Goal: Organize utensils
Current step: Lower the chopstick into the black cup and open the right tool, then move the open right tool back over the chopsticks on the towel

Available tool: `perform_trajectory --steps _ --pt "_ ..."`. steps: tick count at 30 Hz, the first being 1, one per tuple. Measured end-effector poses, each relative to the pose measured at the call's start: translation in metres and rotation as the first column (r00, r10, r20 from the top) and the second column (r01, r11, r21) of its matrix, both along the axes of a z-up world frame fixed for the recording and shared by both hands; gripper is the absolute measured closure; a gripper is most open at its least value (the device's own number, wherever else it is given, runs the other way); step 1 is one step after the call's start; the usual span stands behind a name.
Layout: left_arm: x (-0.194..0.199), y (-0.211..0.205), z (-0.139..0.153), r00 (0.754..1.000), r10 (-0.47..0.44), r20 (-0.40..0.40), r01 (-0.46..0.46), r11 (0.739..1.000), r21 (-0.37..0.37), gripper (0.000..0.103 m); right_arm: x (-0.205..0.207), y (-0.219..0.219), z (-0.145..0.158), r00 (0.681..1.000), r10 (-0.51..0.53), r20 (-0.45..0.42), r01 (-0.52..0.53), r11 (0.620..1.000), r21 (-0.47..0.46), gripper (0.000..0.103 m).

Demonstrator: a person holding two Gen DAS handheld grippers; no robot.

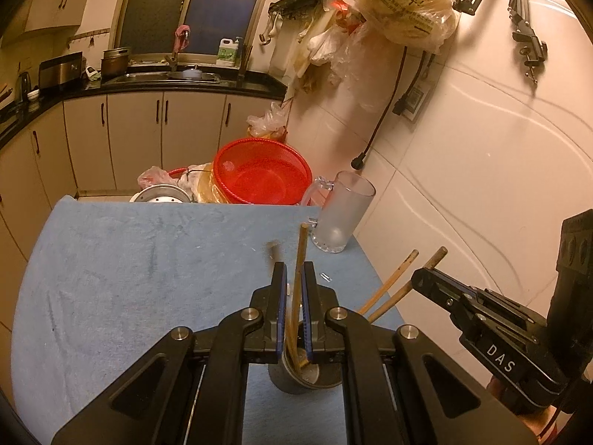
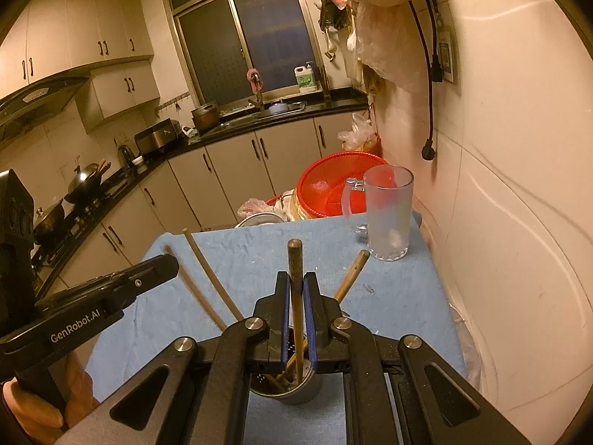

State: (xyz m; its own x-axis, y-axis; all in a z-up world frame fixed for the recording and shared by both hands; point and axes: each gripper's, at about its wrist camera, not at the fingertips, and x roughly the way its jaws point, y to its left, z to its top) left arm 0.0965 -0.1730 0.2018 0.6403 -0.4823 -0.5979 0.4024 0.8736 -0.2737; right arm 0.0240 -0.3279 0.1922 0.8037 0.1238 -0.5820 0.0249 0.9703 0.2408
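Note:
A metal utensil cup (image 1: pixel 296 380) stands on the blue cloth (image 1: pixel 129 267) near its front edge and holds several wooden chopsticks. My left gripper (image 1: pixel 293 274) is shut on a pale chopstick (image 1: pixel 301 252) that stands in the cup. My right gripper (image 2: pixel 295 282) is shut on a dark chopstick (image 2: pixel 295 259) that stands in the same cup (image 2: pixel 292 389). Two more chopsticks (image 1: pixel 393 282) lean out of the cup toward the right gripper's body (image 1: pixel 493 326). In the right wrist view another chopstick (image 2: pixel 352 274) leans right and two (image 2: pixel 207 278) lean left.
A frosted glass mug (image 1: pixel 343 217) stands at the cloth's far right corner by the tiled wall, also in the right wrist view (image 2: pixel 389 213). A red basket (image 1: pixel 263 172) and a metal pot (image 1: pixel 163 194) sit beyond the far edge. A black plug (image 1: pixel 357 163) hangs above the mug.

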Motion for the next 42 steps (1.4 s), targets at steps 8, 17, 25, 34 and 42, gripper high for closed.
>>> perform_trajectory --steps 8,17,25,34,42 --pt "-0.005 0.006 0.006 1.000 0.003 0.008 -0.003 1.000 -0.012 0.096 -0.008 0.004 0.009 1.000 -0.003 0.018 0.003 1.000 -0.009 0.088" --pt "-0.026 0.022 0.022 0.999 0.021 0.041 -0.020 1.000 -0.021 0.096 -0.035 0.016 0.033 0.998 0.000 0.064 0.002 1.000 -0.031 0.077" --pt "-0.058 0.048 0.034 0.995 0.055 0.088 -0.053 0.998 -0.024 0.088 -0.078 0.037 0.051 0.993 -0.006 0.121 0.016 0.997 -0.081 0.056" --pt "-0.110 0.086 0.019 0.990 0.087 0.107 -0.087 0.996 -0.001 0.079 -0.129 0.078 0.047 0.990 0.009 0.143 0.012 0.989 -0.149 0.053" --pt "-0.158 0.120 -0.008 0.986 0.123 0.112 -0.129 0.991 0.046 0.074 -0.163 0.118 0.019 0.994 0.029 0.108 -0.005 0.975 -0.222 0.053"
